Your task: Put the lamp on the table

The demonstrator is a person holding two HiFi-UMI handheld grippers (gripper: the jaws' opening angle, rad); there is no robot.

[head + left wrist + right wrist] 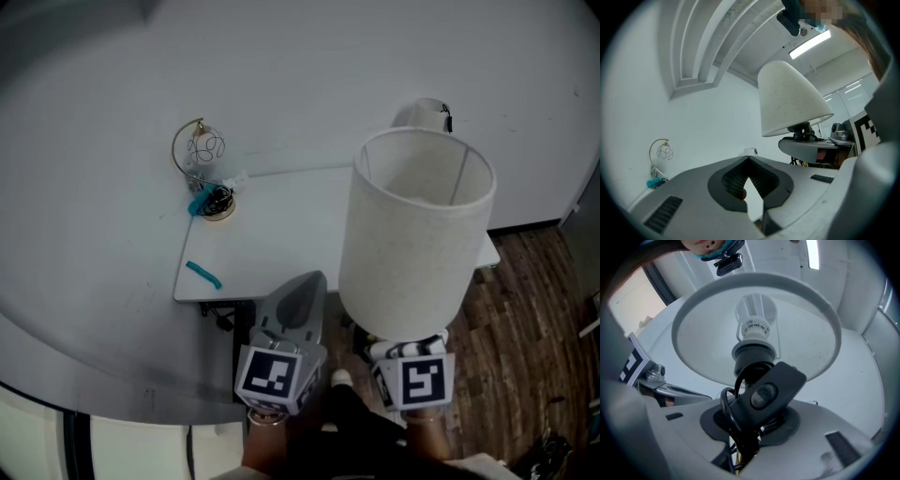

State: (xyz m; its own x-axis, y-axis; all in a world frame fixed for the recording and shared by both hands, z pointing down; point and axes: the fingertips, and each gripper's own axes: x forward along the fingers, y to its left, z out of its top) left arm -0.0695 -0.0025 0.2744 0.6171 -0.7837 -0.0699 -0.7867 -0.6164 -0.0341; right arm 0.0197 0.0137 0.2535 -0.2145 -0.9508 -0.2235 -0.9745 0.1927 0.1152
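The lamp [412, 234] has a white drum shade and stands upright over the near right part of the white table [281, 225]. My right gripper [745, 427] is shut on the lamp's stem below the socket [752, 357]. The black cord with its switch [768, 392] is bunched between the jaws. In the head view only that gripper's marker cube [422, 380] shows below the shade. My left gripper [305, 286] points at the table's near edge, left of the lamp; its jaws [749, 161] meet with nothing in them. The lamp shade [790, 98] shows to its right.
A gold wire ornament [200, 150] with a teal clip [200, 202] stands at the table's far left corner. A teal strip [202, 274] lies near the front left corner. A white round object [422, 114] sits behind the table against the white wall. Wood floor [525, 309] lies to the right.
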